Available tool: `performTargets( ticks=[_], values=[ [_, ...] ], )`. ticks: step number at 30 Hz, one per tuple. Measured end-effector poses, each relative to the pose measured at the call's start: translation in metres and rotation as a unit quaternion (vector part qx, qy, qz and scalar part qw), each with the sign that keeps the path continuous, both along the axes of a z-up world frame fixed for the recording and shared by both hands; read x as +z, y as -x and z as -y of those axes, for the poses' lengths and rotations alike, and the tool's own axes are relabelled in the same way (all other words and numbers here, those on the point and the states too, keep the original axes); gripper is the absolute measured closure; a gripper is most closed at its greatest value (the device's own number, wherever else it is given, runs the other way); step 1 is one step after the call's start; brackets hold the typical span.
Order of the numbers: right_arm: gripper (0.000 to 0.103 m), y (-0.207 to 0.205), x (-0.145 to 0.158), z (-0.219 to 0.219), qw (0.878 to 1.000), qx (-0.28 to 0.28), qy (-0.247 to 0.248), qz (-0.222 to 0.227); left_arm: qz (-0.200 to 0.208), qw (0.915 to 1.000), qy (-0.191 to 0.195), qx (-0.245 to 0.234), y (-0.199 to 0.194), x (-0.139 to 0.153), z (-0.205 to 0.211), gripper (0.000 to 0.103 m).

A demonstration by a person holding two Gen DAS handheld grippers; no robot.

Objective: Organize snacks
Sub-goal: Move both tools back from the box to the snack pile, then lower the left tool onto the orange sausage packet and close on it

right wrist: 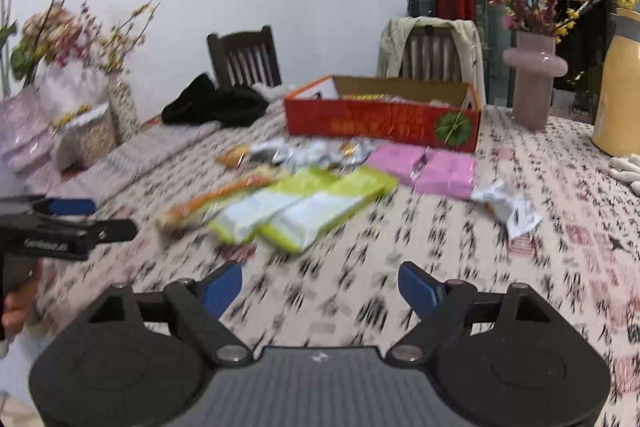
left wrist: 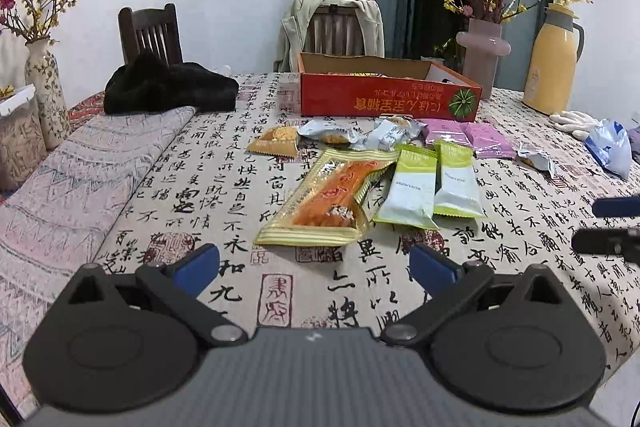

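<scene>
I've got a big table covered in a calligraphy-print tablecloth (left wrist: pixel 224 187), with a striped grey runner (left wrist: pixel 80 179) folded over its left side. At the far edge sits the red cardboard box (left wrist: pixel 384 99), open on top, with what looks like a few packets already inside, though I can't make them out. Right of it there's a pink vase (left wrist: pixel 482 51) full of yellow and pink blossoms, then a yellow thermos jug (left wrist: pixel 554 59). A black fuzzy garment (left wrist: pixel 168 87) is heaped at the back left.

The snacks are spread out on the cloth just in front of the box: a long gold-and-orange packet (left wrist: pixel 328 199) nearest me, two green-and-white packets (left wrist: pixel 430 187) side by side touching its right edge, two pink packets (left wrist: pixel 468 139) behind those, and a cluster of small silver and gold wrappers (left wrist: pixel 344 137) right by the box front.

My left gripper (left wrist: pixel 314 263) is spread wide, nothing between the pads, hanging over bare cloth short of the gold packet. My right gripper (right wrist: pixel 320 287) is also spread apart and empty, and its view is pretty smeared.
</scene>
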State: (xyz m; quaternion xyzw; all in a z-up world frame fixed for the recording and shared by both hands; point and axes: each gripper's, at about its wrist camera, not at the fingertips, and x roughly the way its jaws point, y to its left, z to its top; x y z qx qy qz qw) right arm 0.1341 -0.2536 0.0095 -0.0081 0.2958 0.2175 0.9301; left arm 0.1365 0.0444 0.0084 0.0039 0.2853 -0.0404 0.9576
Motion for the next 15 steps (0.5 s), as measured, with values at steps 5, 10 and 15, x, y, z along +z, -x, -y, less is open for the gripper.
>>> performTargets(
  ticks=[5, 10, 15],
  values=[
    [0.017, 0.006, 0.004, 0.003, 1.000, -0.012, 0.005, 0.005, 0.002, 1.0000, 0.003, 0.006, -0.001, -0.001, -0.003, 0.000],
    [0.016, 0.001, 0.002, 0.002, 1.000, -0.015, 0.007, 0.003, -0.014, 0.9998, 0.015, 0.003, -0.015, -0.007, 0.002, 0.002],
    [0.016, -0.011, -0.008, 0.000, 1.000, -0.021, 0.014, -0.014, -0.037, 0.9987, 0.033, 0.001, -0.042, -0.016, 0.013, 0.014]
  ],
)
